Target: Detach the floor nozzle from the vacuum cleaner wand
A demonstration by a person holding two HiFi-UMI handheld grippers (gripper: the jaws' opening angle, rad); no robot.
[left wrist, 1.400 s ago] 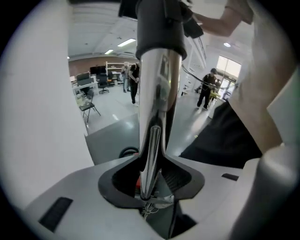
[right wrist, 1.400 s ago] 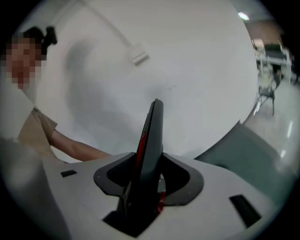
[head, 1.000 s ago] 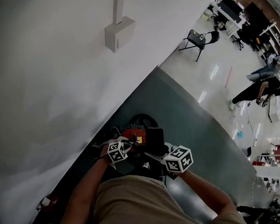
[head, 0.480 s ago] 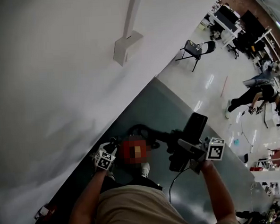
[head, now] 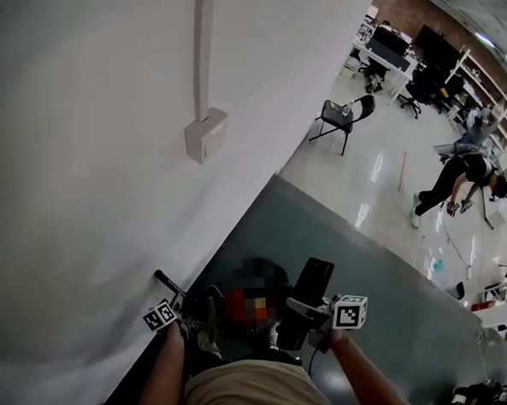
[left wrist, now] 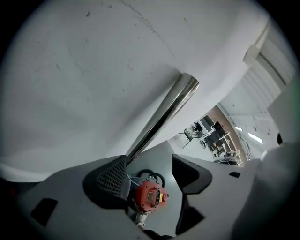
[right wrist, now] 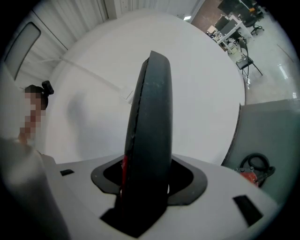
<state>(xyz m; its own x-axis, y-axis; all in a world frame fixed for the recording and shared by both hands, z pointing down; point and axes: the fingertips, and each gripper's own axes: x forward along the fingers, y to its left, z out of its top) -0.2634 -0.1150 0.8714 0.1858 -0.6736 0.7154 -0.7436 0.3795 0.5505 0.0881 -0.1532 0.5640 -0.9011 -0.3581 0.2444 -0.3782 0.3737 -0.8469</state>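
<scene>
Finds the floor nozzle (right wrist: 150,140) closest in, clamped edge-on between the pads of the right tongs (right wrist: 148,183), apart from the wand and so, by the look of it, already off. Likely a light, rigid plastic shell with a smooth skin. Best pinched across its flat body as here, and firmly, since so thin an edge could twist or slide out.

Shows the left tongs (left wrist: 151,174) gaping, jaws just opened wide and pressing on nothing. Runs the chrome wand (left wrist: 165,115) up past one pad's edge, contact unclear, none of it between the pads. Reads that wand as stiff, slick metal, better gripped low near its joint.

Tilts the left tongs downward toward the red vacuum body (left wrist: 150,198) on the grey floor (head: 323,227). Holds the right nearly level, nozzle raised against the white wall (right wrist: 201,93).
</scene>
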